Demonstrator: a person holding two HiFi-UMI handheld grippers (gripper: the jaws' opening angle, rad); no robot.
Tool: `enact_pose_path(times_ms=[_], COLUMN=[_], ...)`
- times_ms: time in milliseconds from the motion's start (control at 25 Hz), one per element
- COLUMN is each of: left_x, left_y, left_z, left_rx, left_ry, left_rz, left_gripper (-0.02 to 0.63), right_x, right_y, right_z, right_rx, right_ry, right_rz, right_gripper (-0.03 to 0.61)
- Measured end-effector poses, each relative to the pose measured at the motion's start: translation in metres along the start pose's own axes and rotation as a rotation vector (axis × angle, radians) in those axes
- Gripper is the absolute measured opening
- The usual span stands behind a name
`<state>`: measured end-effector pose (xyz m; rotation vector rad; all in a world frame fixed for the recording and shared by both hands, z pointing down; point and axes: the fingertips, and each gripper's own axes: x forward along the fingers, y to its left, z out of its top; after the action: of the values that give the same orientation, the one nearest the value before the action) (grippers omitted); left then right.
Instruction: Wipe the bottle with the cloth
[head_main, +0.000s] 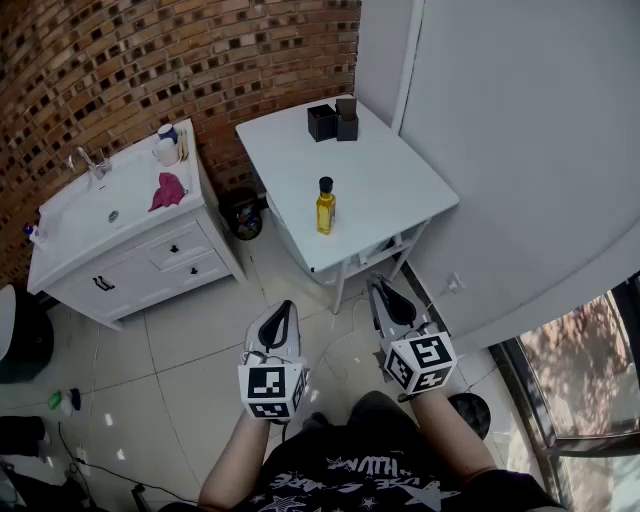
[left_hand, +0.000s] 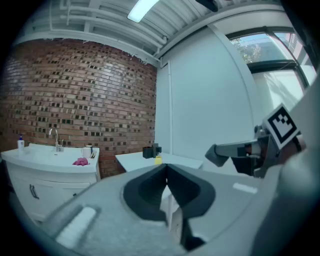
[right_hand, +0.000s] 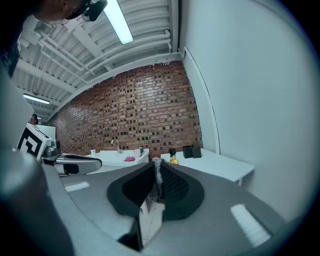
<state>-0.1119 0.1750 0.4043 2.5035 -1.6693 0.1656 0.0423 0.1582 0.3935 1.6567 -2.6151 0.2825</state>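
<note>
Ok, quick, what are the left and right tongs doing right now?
Left tongs: closed, empty.
Right tongs: closed; a thin grey strip shows between them, and I cannot tell what it is.

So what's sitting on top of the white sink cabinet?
A pink cloth, a white cup, the tap and a small bottle near the edge. Whatever is under the cloth stays hidden.

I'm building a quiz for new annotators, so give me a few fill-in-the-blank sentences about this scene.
1. The bottle stands upright on the white ___.
2. The cloth lying on the vanity is ___ in colour.
3. The left tongs and the right tongs both have their jaws ___.
Missing words: table; pink; shut.
</note>
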Motion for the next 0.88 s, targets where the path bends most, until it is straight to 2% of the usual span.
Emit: enact_pose_path(times_ms=[240,440,600,760,880], left_x=[0.019,0.056,0.097,0.145,0.173], left_y=[0.015,0.026,0.042,0.061,0.071], left_z=[-0.001,-0.004,-0.001,0.005,0.013], left_rx=[0.006,0.010,0.006,0.029,0.006], left_ry=[-0.004,0.013,0.019,0.035,0.044], left_rz=[-0.016,0.003,0.063,0.160,0.213], left_gripper=[0.005,0.005,0.005,0.005,0.005], right_x=[0.022,0.065,0.118,0.178,0.212], right_y=[-0.005,-0.024,-0.038,-0.047,-0.045], right_z=[-0.002,0.018,0.040,0.058,0.071], right_rx=[0.005,-0.027,-0.107,-0.177,-0.233], right_ry=[-0.012,-0.048,-0.063,-0.034,-0.014], right_rz=[-0.006,0.031,0.134,0.278,0.382], right_gripper=[0.037,0.037,0.037,0.037,0.037])
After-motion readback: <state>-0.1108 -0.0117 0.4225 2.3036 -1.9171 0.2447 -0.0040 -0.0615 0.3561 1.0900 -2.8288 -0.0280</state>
